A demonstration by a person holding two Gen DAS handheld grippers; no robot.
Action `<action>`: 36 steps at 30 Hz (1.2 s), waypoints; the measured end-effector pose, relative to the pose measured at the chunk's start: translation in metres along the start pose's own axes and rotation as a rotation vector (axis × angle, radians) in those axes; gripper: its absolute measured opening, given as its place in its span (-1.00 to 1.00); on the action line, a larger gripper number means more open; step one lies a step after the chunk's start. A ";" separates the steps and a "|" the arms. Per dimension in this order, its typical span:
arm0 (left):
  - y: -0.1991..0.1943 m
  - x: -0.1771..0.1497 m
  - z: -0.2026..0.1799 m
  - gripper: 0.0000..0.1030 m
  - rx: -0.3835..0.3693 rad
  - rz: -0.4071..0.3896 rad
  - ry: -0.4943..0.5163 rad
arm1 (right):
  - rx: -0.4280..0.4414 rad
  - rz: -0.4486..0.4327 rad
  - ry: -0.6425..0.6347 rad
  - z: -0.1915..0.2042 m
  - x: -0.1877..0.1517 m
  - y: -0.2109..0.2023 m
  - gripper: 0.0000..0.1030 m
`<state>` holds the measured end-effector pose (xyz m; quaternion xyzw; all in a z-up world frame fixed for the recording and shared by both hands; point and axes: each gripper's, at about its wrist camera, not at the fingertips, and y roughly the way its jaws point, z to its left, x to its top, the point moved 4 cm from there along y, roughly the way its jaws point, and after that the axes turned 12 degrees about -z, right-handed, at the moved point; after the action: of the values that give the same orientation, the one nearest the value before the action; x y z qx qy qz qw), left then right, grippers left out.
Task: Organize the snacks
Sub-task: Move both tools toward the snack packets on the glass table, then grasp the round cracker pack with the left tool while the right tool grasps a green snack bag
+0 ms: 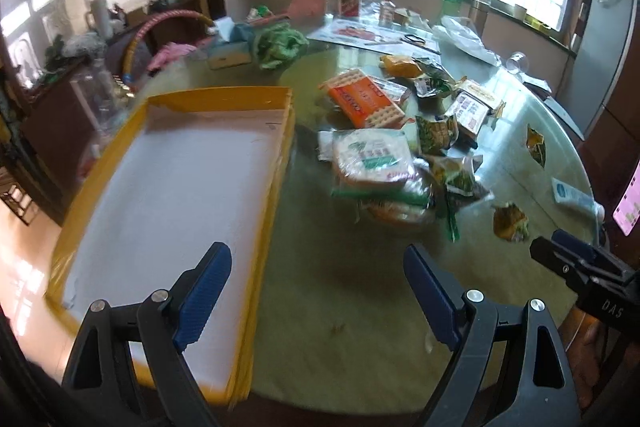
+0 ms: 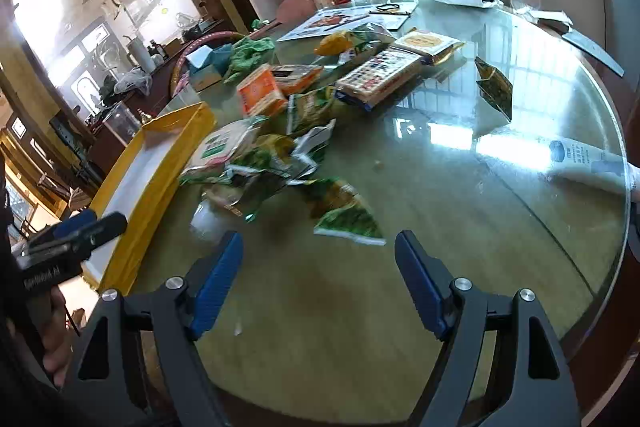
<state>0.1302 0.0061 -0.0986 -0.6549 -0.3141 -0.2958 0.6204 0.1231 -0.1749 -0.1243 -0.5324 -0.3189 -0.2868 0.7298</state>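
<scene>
Yellow tray [image 1: 276, 163] with a white floor at the far left of the round glass-topped table [image 1: 320, 287], bare inside, its near corner jutting past the table edge. Left gripper [image 1: 318, 285] hanging just above, blue pads wide apart with nothing between them, one finger [image 1: 206, 291] over the tray floor and the other over bare glass. Just right of the tray, a loose heap of snacks [image 1: 400, 147] at mid-table: orange cracker pack [image 1: 366, 103] toward the back, clear pack of round pale biscuits [image 1: 372, 159] with a green label in front of it and close to the tray wall, several green-and-white pouches tumbled beside and partly under these. Seen from the right wrist, a flat pack with a coloured grid print [image 2: 378, 75] further back, a gold-edged square pack [image 2: 426, 43] behind that. Nearest pouch [image 2: 346, 213], green and yellow, lying flat on the glass just ahead of the right gripper [image 2: 318, 287], apart from it. That gripper likewise spread wide and holding nothing, only table beneath. Further right, well apart from the heap, a small dark foil packet [image 2: 494, 85] standing tilted on the glass, then a white tube [image 2: 584, 159] lying at the table's right rim. Bottles, papers and a green cloth along the back by the window.
</scene>
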 end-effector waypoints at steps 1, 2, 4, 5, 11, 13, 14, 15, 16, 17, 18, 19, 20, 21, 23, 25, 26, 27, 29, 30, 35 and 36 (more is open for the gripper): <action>0.009 0.004 -0.001 0.71 -0.016 0.015 0.001 | 0.002 0.001 0.006 -0.004 0.002 0.004 0.53; 0.017 0.007 -0.002 0.71 -0.025 0.031 0.002 | 0.002 0.004 0.008 -0.007 0.005 0.008 0.53; 0.031 0.015 -0.006 0.71 -0.043 0.044 0.004 | -0.009 0.015 0.021 -0.013 0.010 0.019 0.53; 0.037 0.020 -0.006 0.71 -0.040 0.049 0.003 | 0.001 0.016 0.021 -0.015 0.012 0.024 0.53; 0.081 0.044 -0.016 0.71 -0.061 0.125 -0.027 | 0.030 0.056 0.028 -0.015 0.013 0.051 0.53; 0.096 0.045 -0.021 0.71 -0.059 0.168 0.003 | 0.016 0.067 0.023 -0.013 0.011 0.056 0.46; 0.100 0.045 -0.022 0.71 -0.055 0.179 0.003 | 0.018 0.071 0.020 -0.012 0.010 0.057 0.43; 0.105 0.044 -0.022 0.71 -0.049 0.186 0.003 | 0.021 0.072 0.020 -0.012 0.009 0.058 0.40; 0.109 0.042 -0.022 0.71 -0.045 0.204 0.001 | 0.018 0.069 0.017 -0.012 0.009 0.058 0.35; 0.111 0.040 -0.022 0.71 -0.055 0.221 -0.004 | 0.011 0.070 0.008 -0.011 0.009 0.059 0.30; 0.113 0.037 -0.024 0.71 -0.068 0.233 -0.002 | 0.009 0.071 0.003 -0.010 0.009 0.059 0.20; 0.115 0.035 -0.025 0.71 -0.065 0.244 0.006 | 0.010 0.072 0.004 -0.010 0.009 0.059 0.18; 0.115 0.033 -0.026 0.71 -0.062 0.247 0.010 | 0.008 0.074 0.010 -0.011 0.008 0.059 0.14; 0.115 0.031 -0.028 0.71 -0.066 0.250 0.017 | 0.006 0.077 0.011 -0.011 0.008 0.058 0.05; 0.121 0.029 -0.029 0.71 -0.055 0.268 0.040 | 0.007 0.078 0.008 -0.011 0.006 0.057 -0.08; 0.125 0.025 -0.028 0.70 -0.040 0.278 0.041 | 0.008 0.078 0.004 -0.012 0.004 0.055 -0.16; 0.124 0.027 -0.027 0.61 -0.048 0.263 0.026 | 0.009 0.078 0.006 -0.012 0.003 0.053 -0.17; 0.121 0.028 -0.024 0.53 -0.049 0.244 0.003 | 0.013 0.076 0.008 -0.013 0.002 0.052 -0.18; 0.118 0.029 -0.019 0.46 -0.055 0.238 -0.040 | 0.015 0.070 0.019 -0.014 0.000 0.049 -0.19; 0.115 0.030 -0.017 0.46 -0.067 0.227 -0.059 | 0.019 0.072 0.027 -0.014 -0.001 0.047 -0.19; 0.085 0.037 -0.013 0.46 -0.099 0.148 -0.107 | 0.044 0.031 0.032 -0.011 0.002 0.033 -0.20; 0.071 0.040 -0.011 0.46 -0.106 0.126 -0.120 | 0.050 0.020 0.031 -0.010 0.004 0.029 -0.20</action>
<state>0.2107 -0.0051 -0.1121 -0.7217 -0.2927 -0.2325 0.5826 0.1491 -0.1769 -0.1412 -0.5125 -0.3092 -0.2796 0.7507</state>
